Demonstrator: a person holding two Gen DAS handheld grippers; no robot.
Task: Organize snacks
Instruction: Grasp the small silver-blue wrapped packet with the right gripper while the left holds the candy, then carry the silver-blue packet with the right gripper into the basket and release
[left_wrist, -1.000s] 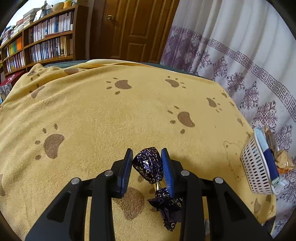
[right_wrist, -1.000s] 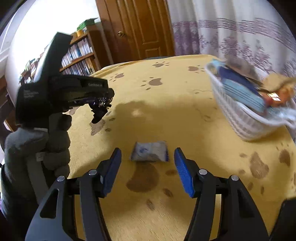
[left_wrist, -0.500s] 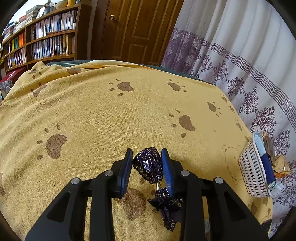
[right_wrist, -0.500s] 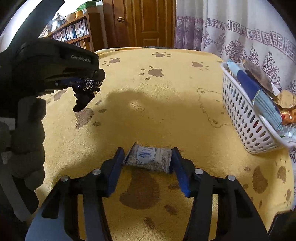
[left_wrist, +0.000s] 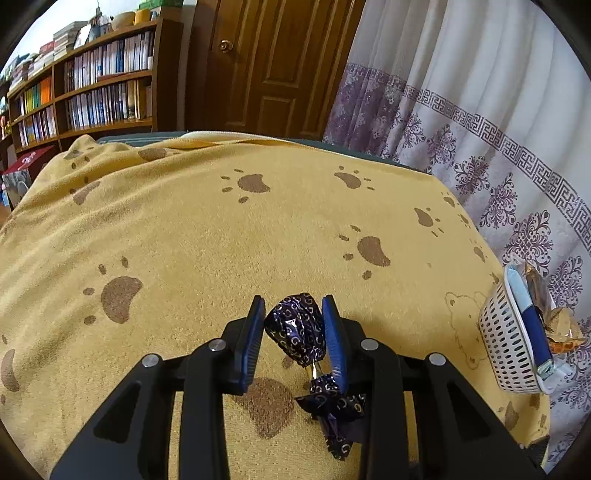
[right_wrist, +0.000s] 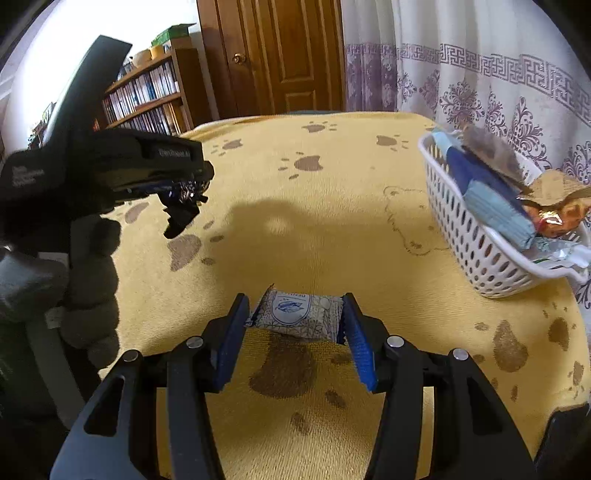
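pinching a purple foil candy (left_wrist: 295, 334) in my left gripper (left_wrist: 293, 332) left of the white basket (right_wrist: 476, 240); my right gripper (right_wrist: 295, 325) clamps a pale snack packet (right_wrist: 299, 314) nearer it.

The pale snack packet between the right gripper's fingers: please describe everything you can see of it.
The pale snack packet is a small pillow-shaped wrapper, white-grey with a fine pattern and a blue oval emblem, its end seams crimped. It lies crosswise between the blue pads of the right gripper, which press on both its ends. Below it is the yellow paw-print blanket; whether it touches the blanket cannot be told.
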